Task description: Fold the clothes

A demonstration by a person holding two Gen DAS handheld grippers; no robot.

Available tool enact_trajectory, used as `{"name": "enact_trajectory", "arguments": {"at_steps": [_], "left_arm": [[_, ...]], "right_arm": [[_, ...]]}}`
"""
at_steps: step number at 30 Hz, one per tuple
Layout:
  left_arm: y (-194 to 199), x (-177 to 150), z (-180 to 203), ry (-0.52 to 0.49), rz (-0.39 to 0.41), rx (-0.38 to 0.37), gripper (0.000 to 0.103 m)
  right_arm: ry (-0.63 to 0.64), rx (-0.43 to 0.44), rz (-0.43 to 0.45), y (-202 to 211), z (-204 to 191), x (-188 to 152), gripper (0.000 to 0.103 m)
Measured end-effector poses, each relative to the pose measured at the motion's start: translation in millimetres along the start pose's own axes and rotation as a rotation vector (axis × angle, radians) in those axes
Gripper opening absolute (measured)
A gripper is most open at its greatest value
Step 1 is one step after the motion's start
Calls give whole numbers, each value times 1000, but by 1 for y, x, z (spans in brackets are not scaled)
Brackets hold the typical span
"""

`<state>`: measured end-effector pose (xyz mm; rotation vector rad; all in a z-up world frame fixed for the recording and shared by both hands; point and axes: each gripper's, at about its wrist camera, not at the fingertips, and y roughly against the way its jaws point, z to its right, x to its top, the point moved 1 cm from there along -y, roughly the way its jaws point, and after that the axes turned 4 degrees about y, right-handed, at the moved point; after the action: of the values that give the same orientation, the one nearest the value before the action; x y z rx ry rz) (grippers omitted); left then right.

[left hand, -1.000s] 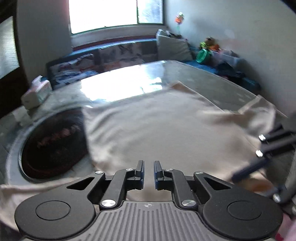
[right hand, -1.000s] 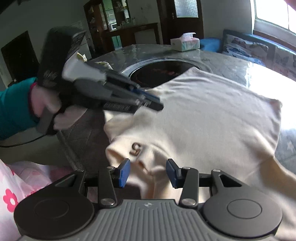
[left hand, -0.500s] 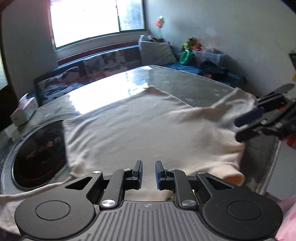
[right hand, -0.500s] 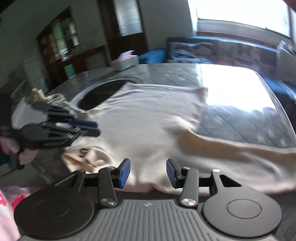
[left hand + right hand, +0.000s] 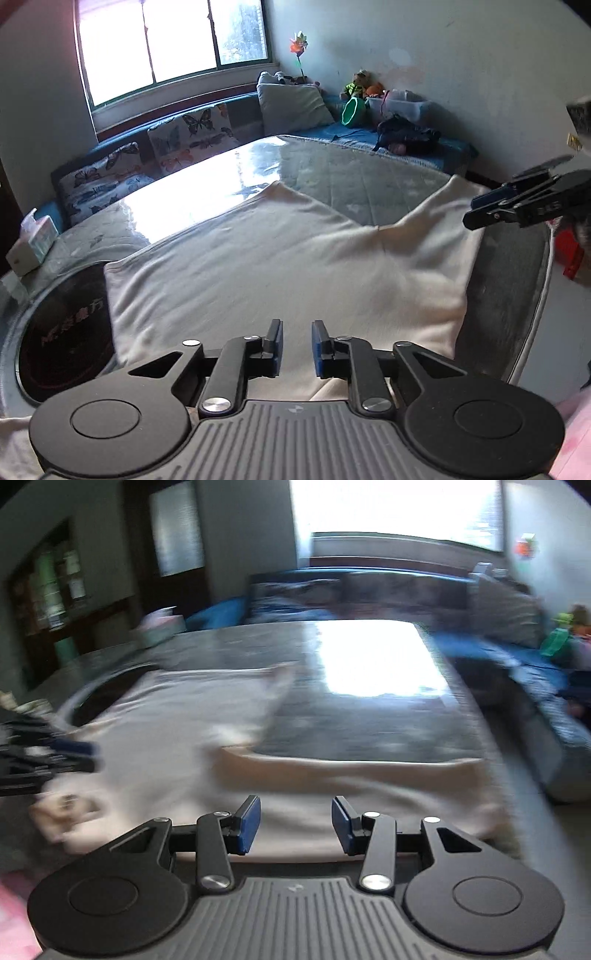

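A cream long-sleeved top (image 5: 280, 258) lies spread on the grey table, one sleeve stretched toward the right edge. In the blurred right wrist view the top (image 5: 166, 716) lies ahead and left, the sleeve (image 5: 354, 775) running across just beyond the fingers. My left gripper (image 5: 297, 347) is open and empty above the top's near edge; it shows at the left of the right wrist view (image 5: 66, 753). My right gripper (image 5: 295, 821) is open and empty over the sleeve; it shows at the right of the left wrist view (image 5: 480, 212), off the sleeve's end.
A round dark inset (image 5: 62, 332) sits in the table (image 5: 354, 177) at the left, partly under the top. A tissue box (image 5: 31, 240) stands at the far left edge. A blue bench with cushions (image 5: 192, 136) and toys runs beyond the table.
My right gripper has swung to the right, away from the collar and over the sleeve. My left gripper has lifted and turned slightly; both stay open. The top lies flatter.
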<state>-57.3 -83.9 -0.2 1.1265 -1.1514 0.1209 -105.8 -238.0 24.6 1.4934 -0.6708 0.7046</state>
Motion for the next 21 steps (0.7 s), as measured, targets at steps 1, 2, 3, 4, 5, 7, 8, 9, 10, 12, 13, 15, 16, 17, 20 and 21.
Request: {"name": "enact_trajectory", "arguments": {"at_steps": [1, 2, 3, 4, 5, 7, 8, 9, 10, 12, 13, 15, 16, 17, 20, 21], "left_arm": [[-2, 2, 2, 4, 2, -8, 19], [-4, 3, 5, 2, 2, -14, 19], [-6, 4, 8, -1, 2, -20, 19], [-7, 5, 11, -3, 2, -28, 19], [-9, 6, 15, -8, 2, -37, 19], [-10, 7, 24, -16, 2, -50, 19], [-11, 8, 27, -19, 2, -55, 20], [-13, 8, 31, -19, 1, -63, 20], [-14, 9, 34, -19, -1, -70, 20], [-16, 10, 40, -25, -1, -80, 20], [-17, 10, 43, -27, -2, -85, 20], [-19, 11, 48, -32, -6, -96, 20], [-20, 11, 51, -35, -8, -100, 20], [-22, 11, 52, -38, -10, -101, 20], [-24, 11, 57, -41, -17, -111, 21], [-25, 11, 58, -44, -19, -112, 21]], "right_arm": [[-13, -37, 4, 0, 10, -1, 43], [-26, -74, 9, -1, 19, -2, 43], [-38, -103, 11, -1, 27, -3, 43], [-55, -132, 13, -1, 37, -5, 43], [-73, -162, 16, -2, 47, -6, 43], [-101, -198, 17, -4, 61, -9, 43], [-121, -217, 16, -6, 69, -10, 43], [-131, -226, 15, -7, 73, -10, 43], [-141, -233, 14, -8, 78, -12, 43], [-158, -245, 9, -12, 85, -14, 43], [-168, -249, 5, -13, 88, -15, 43], [-195, -252, -6, -16, 93, -18, 43], [-208, -251, -9, -18, 95, -19, 42], [-215, -247, -10, -19, 96, -20, 41], [-223, -241, -11, -20, 96, -22, 37], [-220, -246, -10, -20, 96, -22, 34]]}}
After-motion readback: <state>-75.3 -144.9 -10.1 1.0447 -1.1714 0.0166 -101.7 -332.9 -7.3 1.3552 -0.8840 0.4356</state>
